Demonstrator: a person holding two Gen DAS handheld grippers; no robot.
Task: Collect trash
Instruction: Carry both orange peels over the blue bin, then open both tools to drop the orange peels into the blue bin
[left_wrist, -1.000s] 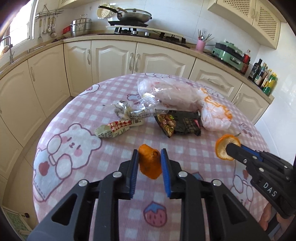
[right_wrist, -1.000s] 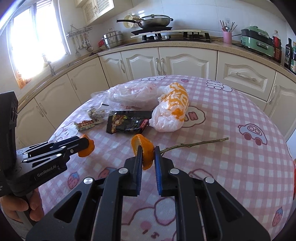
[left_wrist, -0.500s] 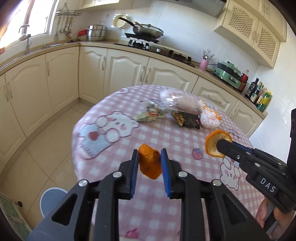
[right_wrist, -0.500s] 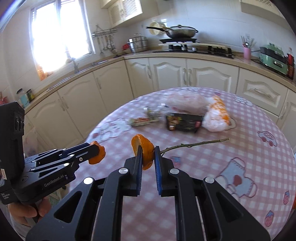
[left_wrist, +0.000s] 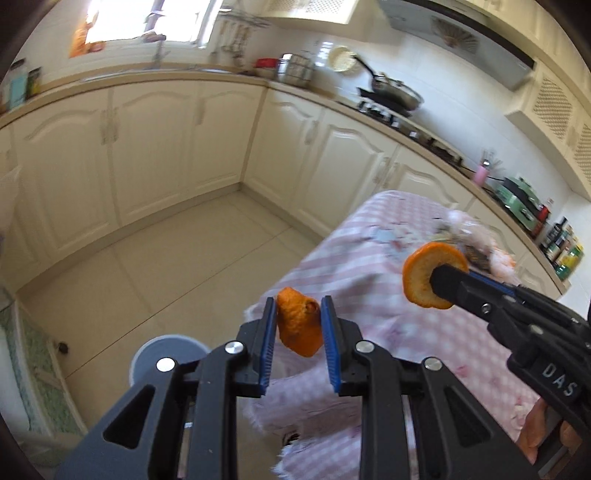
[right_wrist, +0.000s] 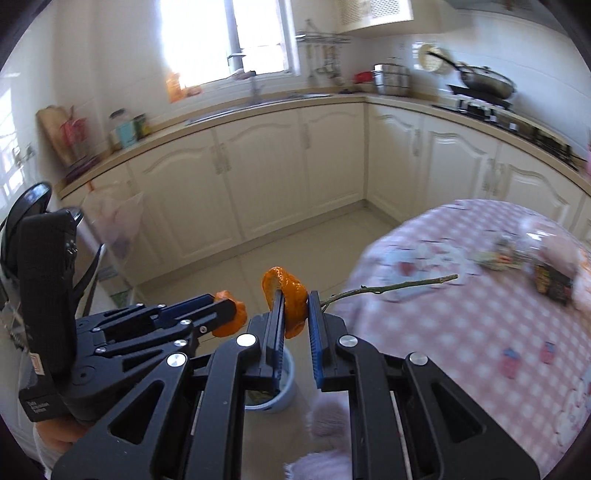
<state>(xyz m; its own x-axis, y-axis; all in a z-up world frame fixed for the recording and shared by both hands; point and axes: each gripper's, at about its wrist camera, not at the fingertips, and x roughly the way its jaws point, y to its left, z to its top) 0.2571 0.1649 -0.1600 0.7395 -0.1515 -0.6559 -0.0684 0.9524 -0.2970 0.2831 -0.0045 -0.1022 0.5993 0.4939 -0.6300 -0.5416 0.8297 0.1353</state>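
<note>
My left gripper (left_wrist: 298, 314) is shut on a piece of orange peel (left_wrist: 297, 326), held in the air off the table's edge. My right gripper (right_wrist: 295, 306) is shut on a second, curled orange peel (right_wrist: 286, 295). In the left wrist view the right gripper (left_wrist: 439, 277) with its peel (left_wrist: 424, 273) is to the right. In the right wrist view the left gripper (right_wrist: 227, 312) with its peel (right_wrist: 229, 321) is to the left. A small blue-grey bin (left_wrist: 162, 350) stands on the floor below, mostly hidden by the gripper; it also shows in the right wrist view (right_wrist: 284, 387).
The round table with a pink checked cloth (right_wrist: 461, 325) is to the right, with a twig (right_wrist: 391, 288), wrappers (right_wrist: 550, 284) and plastic bags (left_wrist: 476, 236) on it. Cream cabinets (left_wrist: 147, 155) line the walls around a tiled floor (left_wrist: 166, 266).
Both grippers, each still holding its peel, have swung left away from over the table and now hang over the floor above the bin.
</note>
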